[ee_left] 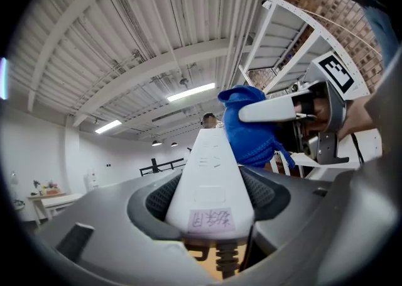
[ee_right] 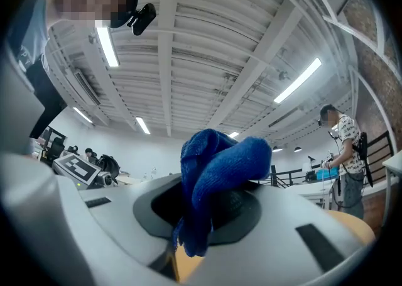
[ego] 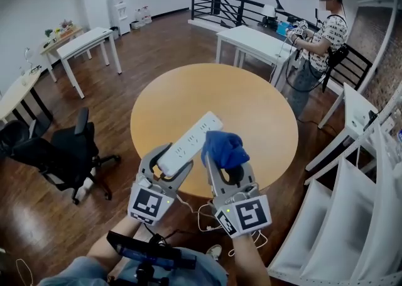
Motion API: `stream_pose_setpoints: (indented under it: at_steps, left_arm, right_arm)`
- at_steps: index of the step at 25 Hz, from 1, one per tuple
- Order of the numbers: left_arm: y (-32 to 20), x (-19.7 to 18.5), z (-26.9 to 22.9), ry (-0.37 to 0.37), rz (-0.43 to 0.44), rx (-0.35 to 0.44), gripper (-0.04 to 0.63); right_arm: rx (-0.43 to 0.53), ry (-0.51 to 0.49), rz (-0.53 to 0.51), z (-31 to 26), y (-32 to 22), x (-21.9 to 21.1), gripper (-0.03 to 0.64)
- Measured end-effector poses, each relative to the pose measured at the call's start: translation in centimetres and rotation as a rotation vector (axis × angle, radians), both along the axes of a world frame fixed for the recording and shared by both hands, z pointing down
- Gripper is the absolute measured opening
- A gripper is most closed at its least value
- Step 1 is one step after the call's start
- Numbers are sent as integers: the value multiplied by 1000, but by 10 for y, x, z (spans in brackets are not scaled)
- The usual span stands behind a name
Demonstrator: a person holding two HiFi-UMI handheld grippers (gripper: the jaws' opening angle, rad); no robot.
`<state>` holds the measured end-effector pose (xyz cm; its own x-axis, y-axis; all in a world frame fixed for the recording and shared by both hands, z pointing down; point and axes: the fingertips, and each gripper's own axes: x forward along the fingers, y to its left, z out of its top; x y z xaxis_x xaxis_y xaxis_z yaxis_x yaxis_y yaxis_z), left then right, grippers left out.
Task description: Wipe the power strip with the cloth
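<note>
A white power strip (ego: 188, 143) is held up over the near edge of the round wooden table (ego: 251, 109), with my left gripper (ego: 168, 166) shut on its near end. In the left gripper view the power strip (ee_left: 210, 181) runs away between the jaws, a label on its near end. A bunched blue cloth (ego: 223, 148) sits in my right gripper (ego: 227, 168), which is shut on it, right beside the strip's middle. The blue cloth (ee_left: 251, 127) touches the strip's right side in the left gripper view. The cloth (ee_right: 213, 181) fills the jaws in the right gripper view.
A black office chair (ego: 63, 153) stands at the left. White tables (ego: 85, 43) are behind the round one, with another white table (ego: 257, 43) at the back right, where a person (ego: 320, 39) stands. White shelving (ego: 352, 203) is at the right. A white cable (ego: 207, 215) hangs below the grippers.
</note>
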<state>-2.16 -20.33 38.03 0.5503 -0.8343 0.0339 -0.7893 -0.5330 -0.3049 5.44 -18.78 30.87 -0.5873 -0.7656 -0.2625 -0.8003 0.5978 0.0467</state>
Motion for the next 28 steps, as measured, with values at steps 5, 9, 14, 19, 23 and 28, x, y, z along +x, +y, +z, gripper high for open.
stream_pose_setpoints:
  at_steps: [5, 9, 14, 19, 23, 28]
  left_arm:
    - [-1, -2, -1, 9, -7, -6, 295]
    - [-3, -1, -1, 9, -7, -7, 295]
    - [-2, -1, 1, 9, -6, -13, 295]
    - [-4, -1, 0, 13, -5, -15, 295]
    - [-5, -1, 3, 20, -6, -20, 295]
    - [-12, -7, 21, 52, -14, -68, 295]
  right_arm:
    - [-15, -10, -29, 7, 6, -11, 72]
    - [-36, -11, -47, 13, 8, -15, 72]
    - [-47, -14, -54, 19, 10, -20, 72]
    - [-46, -9, -53, 18, 8, -21, 72]
    - [-58, -14, -57, 20, 8, -21, 72]
    - [-39, -23, -41, 19, 6, -17, 72]
